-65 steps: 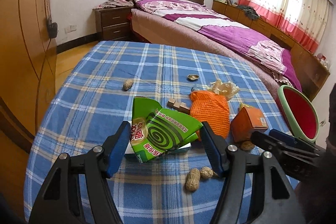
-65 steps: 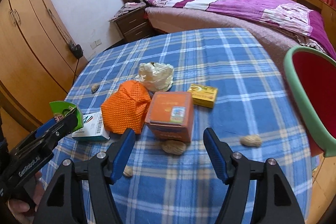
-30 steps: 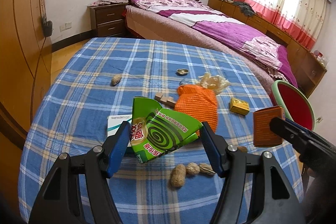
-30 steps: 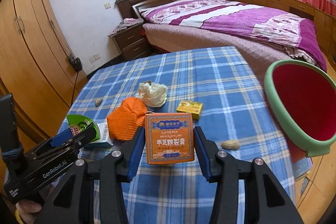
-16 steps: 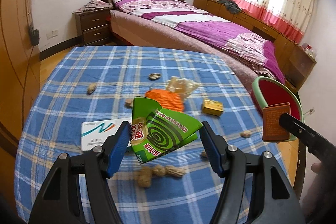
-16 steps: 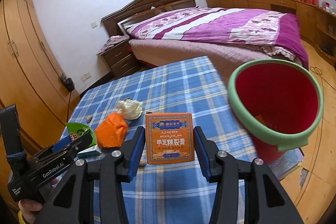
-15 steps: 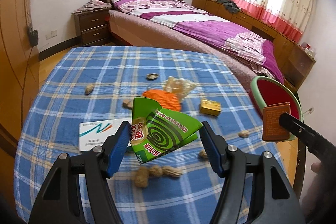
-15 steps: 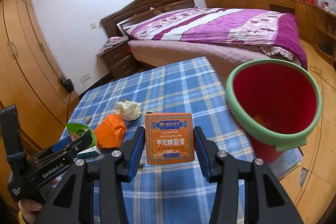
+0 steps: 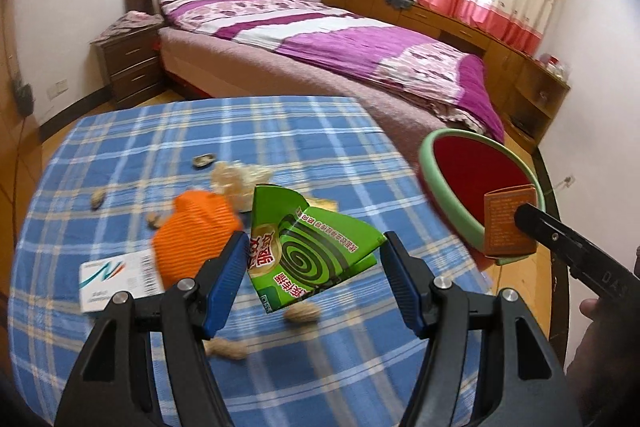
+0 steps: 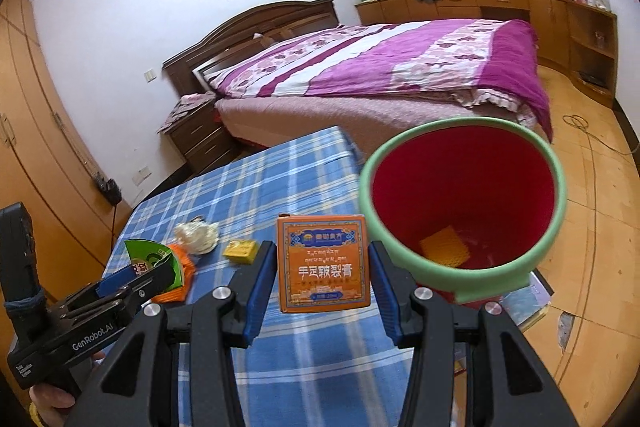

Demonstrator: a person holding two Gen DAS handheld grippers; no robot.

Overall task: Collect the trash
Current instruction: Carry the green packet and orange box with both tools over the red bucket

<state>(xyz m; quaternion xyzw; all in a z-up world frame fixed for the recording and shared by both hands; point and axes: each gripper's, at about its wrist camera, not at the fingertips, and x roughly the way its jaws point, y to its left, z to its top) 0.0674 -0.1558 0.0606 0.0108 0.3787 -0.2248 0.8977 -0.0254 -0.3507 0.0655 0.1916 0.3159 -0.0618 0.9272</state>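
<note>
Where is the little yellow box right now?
In the right wrist view the small yellow cardboard box lies on the blue plaid tablecloth, just right of the crumpled white tissue and left of the orange carton in the right gripper.

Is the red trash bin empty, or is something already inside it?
Not empty. In the right wrist view, the red trash bin has one yellow-orange piece lying at its bottom.
</note>
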